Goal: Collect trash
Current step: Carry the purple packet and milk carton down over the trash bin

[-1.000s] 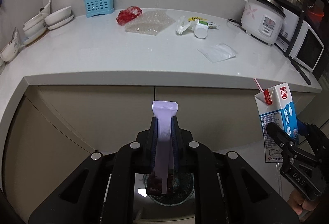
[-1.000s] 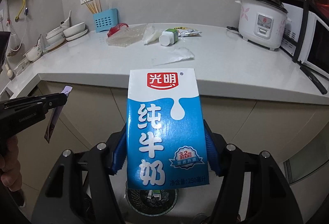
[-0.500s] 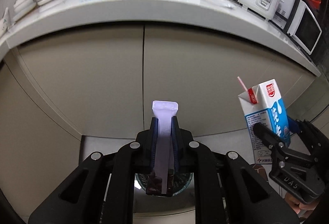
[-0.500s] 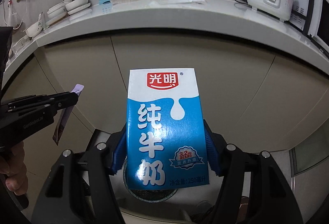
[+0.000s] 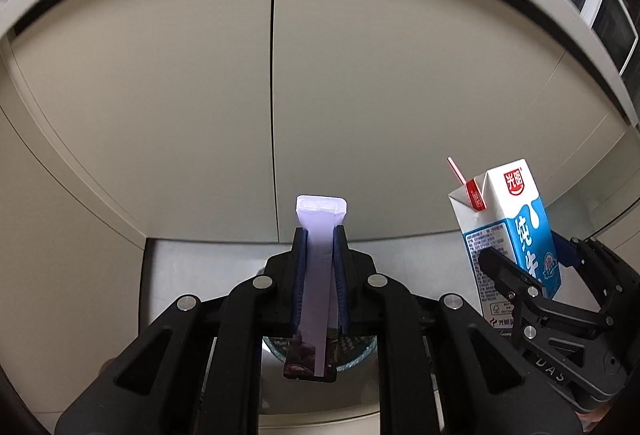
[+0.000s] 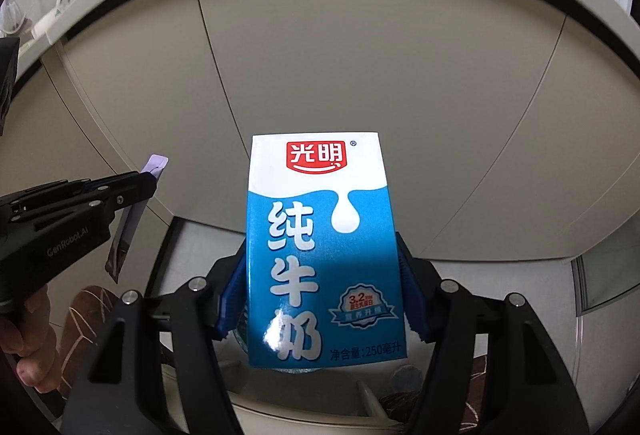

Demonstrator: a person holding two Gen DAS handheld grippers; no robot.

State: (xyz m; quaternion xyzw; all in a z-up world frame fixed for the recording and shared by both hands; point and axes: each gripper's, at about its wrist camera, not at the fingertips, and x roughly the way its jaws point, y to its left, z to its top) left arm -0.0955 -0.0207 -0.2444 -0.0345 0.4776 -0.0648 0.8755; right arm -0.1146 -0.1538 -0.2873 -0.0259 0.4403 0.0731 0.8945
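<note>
Landmark: the round bin (image 5: 320,351) on the floor in front of the cupboard doors (image 5: 276,83). Only a bit of its rim shows behind each gripper.
Left gripper (image 5: 320,235): shut tight on a thin purple packet (image 5: 318,267).
Purple packet: it stands up tall between the pads. Its long way runs top to bottom. The dark bottom end hangs right over the bin.
Right gripper (image 6: 322,275): partly open, with its blue pads pressed on both sides of a milk carton (image 6: 320,243).
Milk carton: it is held upright, front face to the right camera. In the left view a pink straw (image 5: 456,171) sticks out of its top. Its bottom edge hides part of the bin, so it looks to be over the bin too.
Which way the bin lies: straight below both grippers, and both point down toward it.
Which one is nearer: I cannot tell; both seem about as close to the bin.
Side by side: the carton is to the right of the packet, near it but not touching.
Next move, my guess: open each gripper so the trash drops into the bin.
Watch out: the carton is wide and the bin's mouth is mostly hidden, so it could hit the rim.
More trash: bits on the surface above are too blurry to name.
</note>
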